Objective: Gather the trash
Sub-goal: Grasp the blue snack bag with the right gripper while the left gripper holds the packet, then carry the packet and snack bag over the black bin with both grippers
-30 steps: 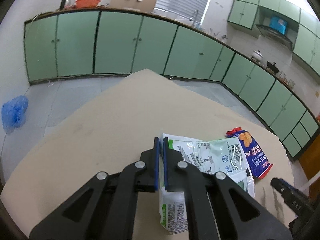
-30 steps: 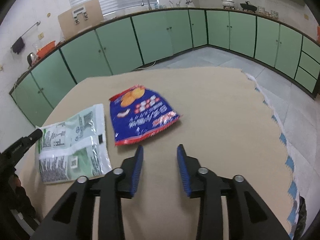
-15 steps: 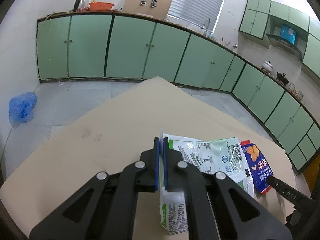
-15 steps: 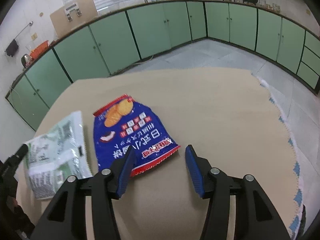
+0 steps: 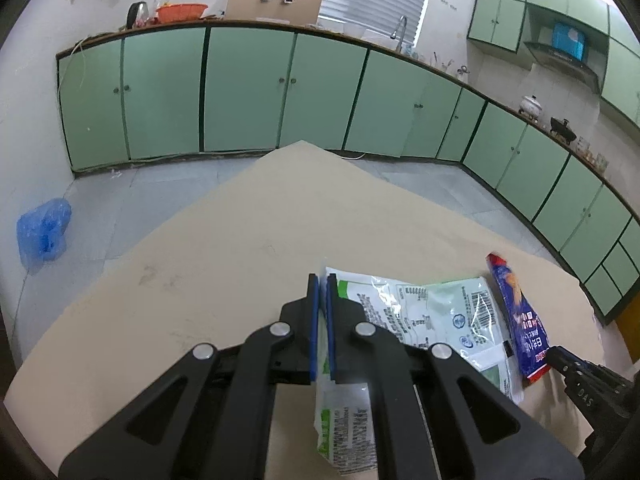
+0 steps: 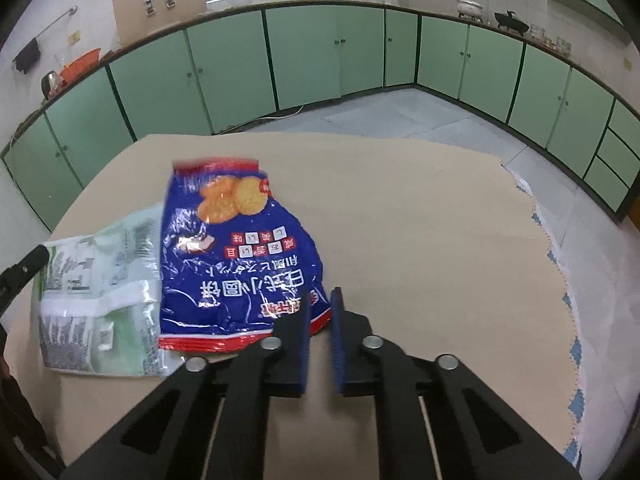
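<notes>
My left gripper point(image 5: 323, 280) is shut on the edge of a green-and-white plastic wrapper point(image 5: 436, 320) that lies partly on the tan table point(image 5: 248, 240). A blue-and-red cracker bag point(image 6: 236, 256) lies beside that wrapper point(image 6: 100, 292). My right gripper point(image 6: 322, 298) is nearly shut, its jaws pinching the bag's near red corner. The bag also shows in the left wrist view point(image 5: 520, 320), with the right gripper's tip point(image 5: 560, 356) at its end. The left gripper's tip point(image 6: 24, 268) shows at the left edge of the right wrist view.
Green cabinets point(image 5: 240, 92) line the walls past the table. A blue plastic bag point(image 5: 42, 232) lies on the floor at left. The table's right edge point(image 6: 560, 272) has a ragged blue-and-white fringe.
My right gripper moved forward to the blue cracker bag and its jaws closed on the bag's near corner. My left gripper stayed shut on the green wrapper.
</notes>
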The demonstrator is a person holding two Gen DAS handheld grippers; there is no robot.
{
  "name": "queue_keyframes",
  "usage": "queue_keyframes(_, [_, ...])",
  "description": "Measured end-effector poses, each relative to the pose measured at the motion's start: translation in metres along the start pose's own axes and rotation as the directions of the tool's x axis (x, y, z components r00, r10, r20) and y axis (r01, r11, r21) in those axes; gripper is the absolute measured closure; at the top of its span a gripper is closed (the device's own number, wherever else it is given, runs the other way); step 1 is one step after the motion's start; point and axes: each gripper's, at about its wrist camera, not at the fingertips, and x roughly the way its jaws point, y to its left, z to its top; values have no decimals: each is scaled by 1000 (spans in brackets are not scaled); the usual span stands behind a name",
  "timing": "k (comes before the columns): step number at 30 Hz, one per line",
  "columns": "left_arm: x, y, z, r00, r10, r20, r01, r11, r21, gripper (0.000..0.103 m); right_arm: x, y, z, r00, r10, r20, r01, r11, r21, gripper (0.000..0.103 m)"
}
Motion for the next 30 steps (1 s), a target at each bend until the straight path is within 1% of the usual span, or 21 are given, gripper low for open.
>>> queue_keyframes(4, [-6,-4,-1,1000,-2,13,1,1000,19,101,-14,0,-6,999,8,31,-9,1000,13,100])
queue_keyframes(9, [-16,-10,-5,999,-32,10,31,998,48,101,-36,-6,-18,998,14,58,-16,999,38,101])
queue_keyframes(14, [-37,-22,-12,997,-81,13,79,992,99,101,-70,-15,-24,995,2,104,-7,999,46,101])
queue_keyframes(20, [-75,-41,-18,987,-159,28,152,976,157,102,-122,-30,-32,986,-25,165,16,999,51,101])
queue_keyframes(25, [-107,-61,-23,970,-241,29,231,953,195,102,-169,-41,-44,976,-32,217,19,998,59,101])
queue_keyframes(28, [-128,-76,-26,956,-291,39,276,935,223,102,-194,-49,-50,969,-44,242,29,998,64,101])
queue_keyframes(30, [-143,-89,-29,943,-331,46,310,919,244,102,-207,-54,-54,965,-57,256,40,997,71,101])
